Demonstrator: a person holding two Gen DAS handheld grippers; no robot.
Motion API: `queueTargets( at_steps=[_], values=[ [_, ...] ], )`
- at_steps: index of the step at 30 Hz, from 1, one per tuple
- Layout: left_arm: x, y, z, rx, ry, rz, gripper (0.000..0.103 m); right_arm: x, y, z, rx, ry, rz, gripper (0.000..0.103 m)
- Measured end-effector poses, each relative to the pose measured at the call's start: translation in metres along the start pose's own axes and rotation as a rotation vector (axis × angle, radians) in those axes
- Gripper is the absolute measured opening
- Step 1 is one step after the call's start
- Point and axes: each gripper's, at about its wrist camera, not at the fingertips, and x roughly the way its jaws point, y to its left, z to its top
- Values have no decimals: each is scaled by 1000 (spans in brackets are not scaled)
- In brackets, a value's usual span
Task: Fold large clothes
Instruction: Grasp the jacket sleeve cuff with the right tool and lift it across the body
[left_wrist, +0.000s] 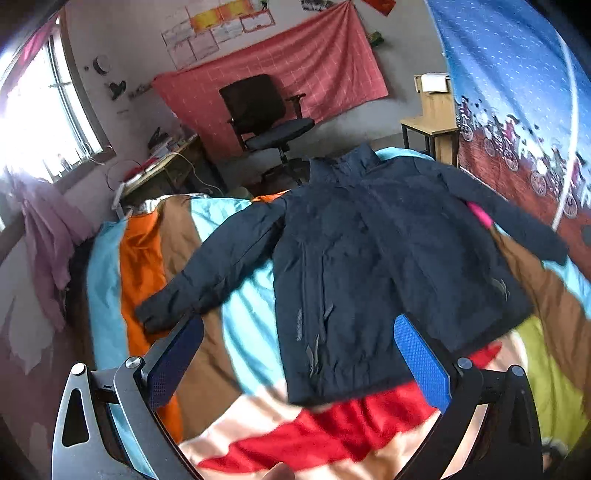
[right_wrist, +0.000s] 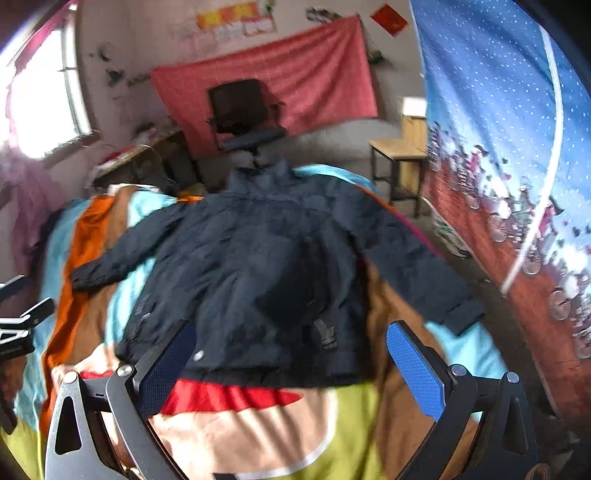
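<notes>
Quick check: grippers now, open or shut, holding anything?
Left gripper: open, holding nothing, above the jacket.
Right gripper: open, holding nothing.

The left gripper and right gripper are held with jaws spread wide, nothing gripped.

Blown-out window glare at left; motion blur; fisheye-bent, dark corners
</notes>
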Motion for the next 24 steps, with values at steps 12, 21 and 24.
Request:
queueTargets(
  at_steps=[12, 21, 24],
  values=[
    [142, -75, 101, -157, 103, -80, 101, 103, -79, 102, 97, -38, -62, 103],
    [198, -125, 102, -2, 23, -117, 101, 159, -149, 43, 385, 4, 68, 103],
    [220, -129, 110, -37, 43, -123, 101, 172, -161, 14, 479, 57, 130, 103]
  ],
)
